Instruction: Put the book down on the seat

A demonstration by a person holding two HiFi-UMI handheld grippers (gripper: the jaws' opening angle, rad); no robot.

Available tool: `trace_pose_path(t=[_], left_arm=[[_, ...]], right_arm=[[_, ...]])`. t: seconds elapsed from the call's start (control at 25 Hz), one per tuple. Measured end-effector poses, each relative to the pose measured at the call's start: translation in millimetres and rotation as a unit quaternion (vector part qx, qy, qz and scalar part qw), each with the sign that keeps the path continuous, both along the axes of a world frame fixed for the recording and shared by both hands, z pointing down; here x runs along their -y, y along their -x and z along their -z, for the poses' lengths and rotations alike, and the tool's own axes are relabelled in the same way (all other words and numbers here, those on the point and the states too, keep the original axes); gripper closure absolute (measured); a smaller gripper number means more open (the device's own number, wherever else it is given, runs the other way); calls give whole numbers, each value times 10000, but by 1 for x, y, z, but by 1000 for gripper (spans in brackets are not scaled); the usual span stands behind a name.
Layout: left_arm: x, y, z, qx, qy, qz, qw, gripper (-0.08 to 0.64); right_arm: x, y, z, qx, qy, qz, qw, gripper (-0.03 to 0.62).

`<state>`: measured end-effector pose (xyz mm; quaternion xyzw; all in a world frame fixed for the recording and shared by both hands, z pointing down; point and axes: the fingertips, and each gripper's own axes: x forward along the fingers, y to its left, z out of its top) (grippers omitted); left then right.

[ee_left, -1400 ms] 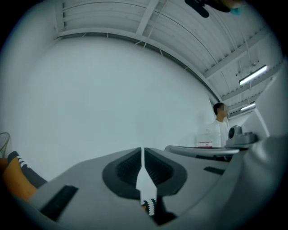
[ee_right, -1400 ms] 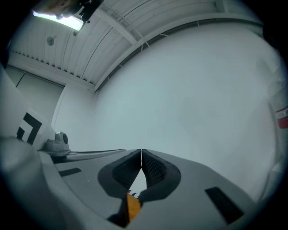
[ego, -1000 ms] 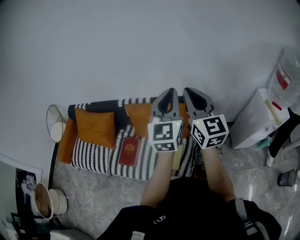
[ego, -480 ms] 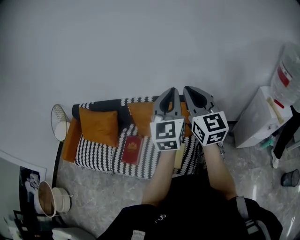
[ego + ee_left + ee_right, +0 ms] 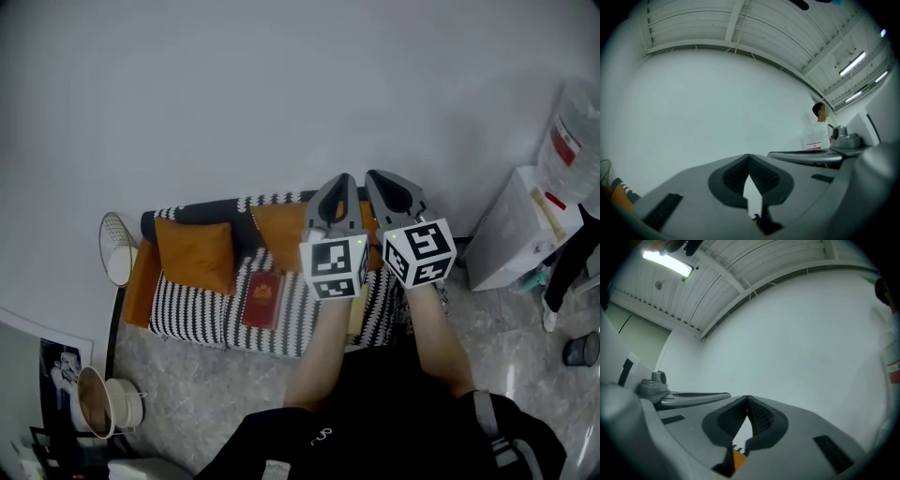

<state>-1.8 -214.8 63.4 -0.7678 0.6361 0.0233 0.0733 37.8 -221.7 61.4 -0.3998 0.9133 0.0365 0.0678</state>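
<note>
- The red book (image 5: 262, 298) lies flat on the striped seat of the sofa (image 5: 187, 314). No tongs touch it.
- The book is just to the right of an orange cushion (image 5: 194, 253). A second orange cushion (image 5: 279, 234) leans on the sofa back behind it.
- The left gripper (image 5: 339, 184) is held up in the air and points at the white wall (image 5: 281, 94). In the left gripper view, the left gripper's (image 5: 749, 157) two jaws are pressed together at the tips with nothing between them.
- The right gripper (image 5: 382, 180) is just beside the left one and points the same way. In the right gripper view, the right gripper's (image 5: 747, 398) jaws meet at the tips too, and they hold nothing.
- Both grippers are to the right of the book and apart from it.
- A round wire basket (image 5: 114, 246) stands at the left end of the sofa.
- A white water machine (image 5: 511, 234) stands to the right of the sofa.
- A person in a white top (image 5: 819, 133) stands far off in the left gripper view.
</note>
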Motion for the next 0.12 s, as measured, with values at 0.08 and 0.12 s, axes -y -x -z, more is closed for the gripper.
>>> trace_pose_path(t=[0.08,0.12], left_arm=[[-2,2,0,3,2,8,10000,546],[-3,3,0,6,3,12,10000,546]], right_arm=[[-2,2,0,-13,-15,16,10000,581],[-4,4,1,-19,-23,23,10000,581]])
